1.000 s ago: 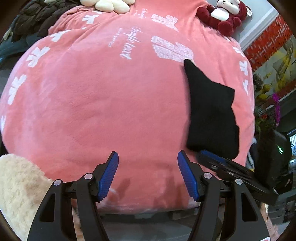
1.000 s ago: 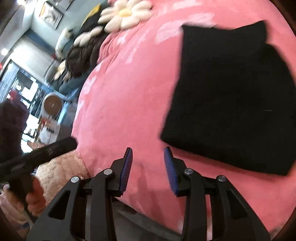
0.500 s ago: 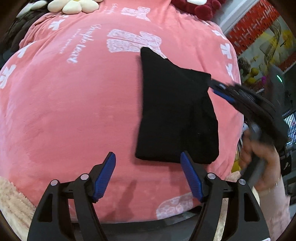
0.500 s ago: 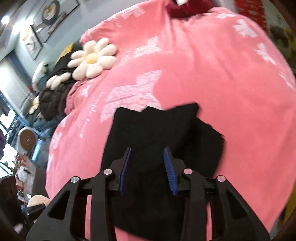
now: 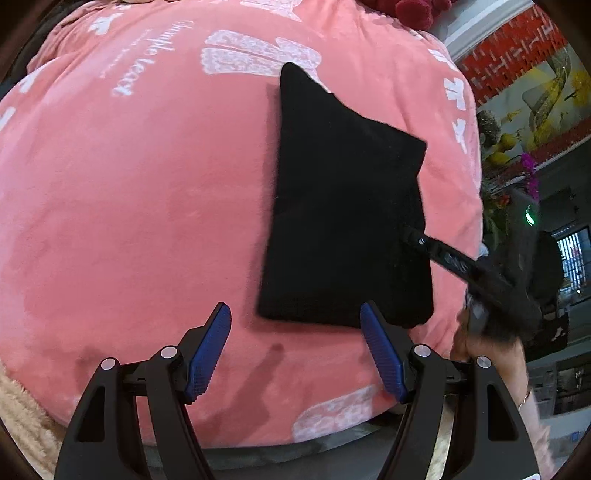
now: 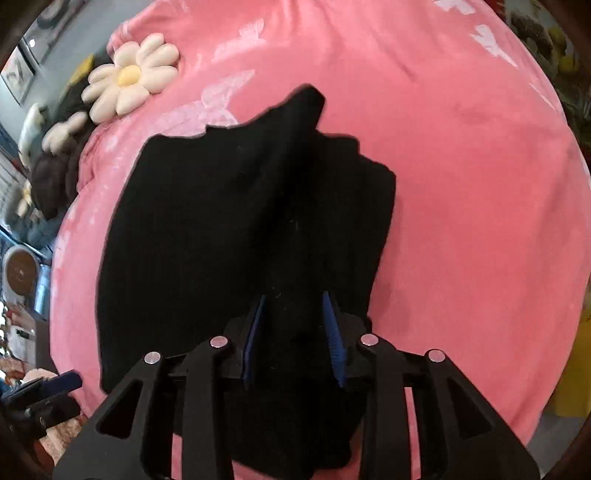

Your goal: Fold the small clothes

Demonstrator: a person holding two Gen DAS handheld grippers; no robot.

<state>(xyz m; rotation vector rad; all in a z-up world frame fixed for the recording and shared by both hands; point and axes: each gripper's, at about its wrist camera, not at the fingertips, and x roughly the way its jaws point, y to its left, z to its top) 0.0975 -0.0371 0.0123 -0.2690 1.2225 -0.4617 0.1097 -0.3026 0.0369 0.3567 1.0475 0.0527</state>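
A small black knit garment (image 5: 343,206) lies folded on a pink plush blanket (image 5: 129,221). My left gripper (image 5: 295,343) is open and empty, just short of the garment's near edge. My right gripper (image 6: 293,332) has its blue pads on either side of a raised fold of the black garment (image 6: 229,229) at its near edge; the cloth fills the gap between the jaws. In the left wrist view the right gripper (image 5: 413,236) reaches in from the right onto the garment's right edge.
The blanket covers a rounded bed with white bow prints. A daisy-shaped cushion (image 6: 129,77) and dark clothing (image 6: 55,173) lie at its far left. A red plush toy (image 5: 413,11) sits at the far edge. A beige fluffy fabric (image 5: 18,417) lies near left.
My right gripper moved down onto the garment and now has cloth between its pads, bunching up a fold. My left gripper stayed open and shifted slightly.
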